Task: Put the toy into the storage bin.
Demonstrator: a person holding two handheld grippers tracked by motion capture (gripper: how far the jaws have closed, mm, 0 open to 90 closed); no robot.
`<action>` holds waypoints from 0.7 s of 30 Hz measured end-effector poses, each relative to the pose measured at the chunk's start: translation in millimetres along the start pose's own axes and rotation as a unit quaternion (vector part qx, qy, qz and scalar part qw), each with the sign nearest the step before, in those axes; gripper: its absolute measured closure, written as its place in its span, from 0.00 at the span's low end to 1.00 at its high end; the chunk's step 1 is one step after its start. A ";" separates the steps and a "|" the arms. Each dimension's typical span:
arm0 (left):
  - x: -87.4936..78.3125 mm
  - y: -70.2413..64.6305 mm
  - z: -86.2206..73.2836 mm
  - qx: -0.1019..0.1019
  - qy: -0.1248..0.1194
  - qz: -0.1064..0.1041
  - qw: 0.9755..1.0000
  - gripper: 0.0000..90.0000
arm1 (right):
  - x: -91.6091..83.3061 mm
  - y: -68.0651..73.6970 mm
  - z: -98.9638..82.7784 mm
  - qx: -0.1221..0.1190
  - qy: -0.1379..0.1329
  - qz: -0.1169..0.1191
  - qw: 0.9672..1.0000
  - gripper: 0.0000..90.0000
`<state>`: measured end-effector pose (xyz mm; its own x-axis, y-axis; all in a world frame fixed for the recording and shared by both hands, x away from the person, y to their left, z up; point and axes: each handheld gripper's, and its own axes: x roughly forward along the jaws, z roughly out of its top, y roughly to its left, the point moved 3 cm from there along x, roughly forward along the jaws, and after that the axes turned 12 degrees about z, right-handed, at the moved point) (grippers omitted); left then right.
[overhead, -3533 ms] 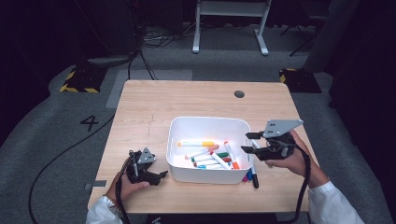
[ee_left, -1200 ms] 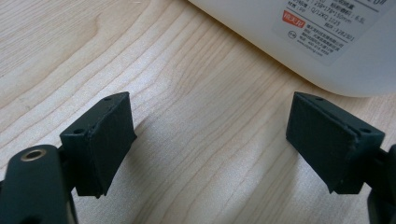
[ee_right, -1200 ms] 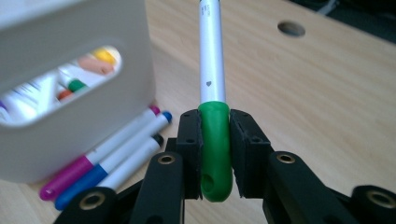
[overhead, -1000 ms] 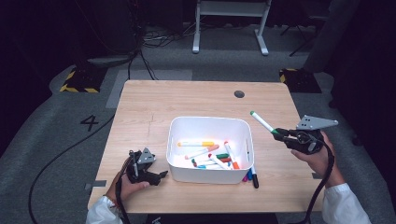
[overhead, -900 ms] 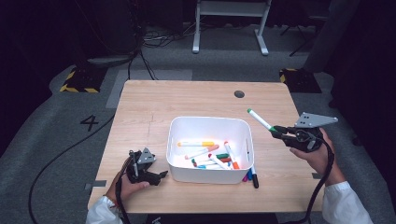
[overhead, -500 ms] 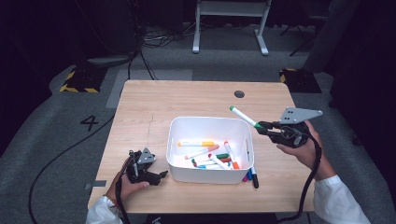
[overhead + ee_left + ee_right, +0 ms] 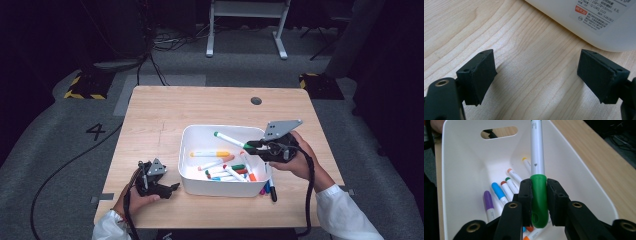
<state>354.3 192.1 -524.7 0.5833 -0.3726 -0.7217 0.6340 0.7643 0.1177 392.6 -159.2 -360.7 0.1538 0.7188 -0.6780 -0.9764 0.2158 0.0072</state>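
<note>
A white bin (image 7: 192,142) (image 7: 579,182) sits on the wooden table (image 7: 165,115), with several markers (image 7: 222,167) (image 7: 499,192) lying inside. My right gripper (image 7: 252,146) (image 7: 539,195) is shut on the green cap of a white marker (image 7: 230,139) (image 7: 537,157), which hangs over the bin's right part and points left across it. Down at the bin's near left corner, my left gripper (image 7: 172,188) (image 7: 536,77) rests low over the wood with its jaws open and nothing between them. The bin's labelled wall (image 7: 596,17) lies just beyond its fingertips.
Three markers (image 7: 269,187) lie on the table just outside the bin's right front corner. A dark round hole (image 7: 256,100) marks the far tabletop. Beyond the table are grey floor, cables and a white stand (image 7: 245,25).
The right gripper has carried the green-capped marker leftward from beyond the bin's right side to over the bin. The left gripper has stayed where it was.
</note>
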 end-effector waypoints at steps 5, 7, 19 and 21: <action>0.0 0.1 0.0 0.001 0.000 0.000 1.000 0.17 | 19.3 5.4 -0.7 -0.007 0.031 0.031 0.999 0.84; 0.0 0.1 0.0 0.001 0.000 0.001 1.000 0.17 | 25.3 8.1 -1.5 -0.013 0.045 0.045 0.998 0.84; -0.1 0.1 0.0 0.001 0.001 0.001 1.000 0.17 | 40.5 24.5 -5.7 -0.025 0.096 0.108 0.989 0.83; -0.1 0.1 0.0 0.001 0.001 0.001 1.000 0.17 | 41.9 25.3 -6.1 -0.032 0.099 0.112 0.988 0.83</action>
<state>354.2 192.2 -524.6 0.5834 -0.3712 -0.7224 0.6344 0.7637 0.1200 373.4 -127.7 -393.4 -0.0935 0.5983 -0.7958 -0.9911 0.0199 0.1314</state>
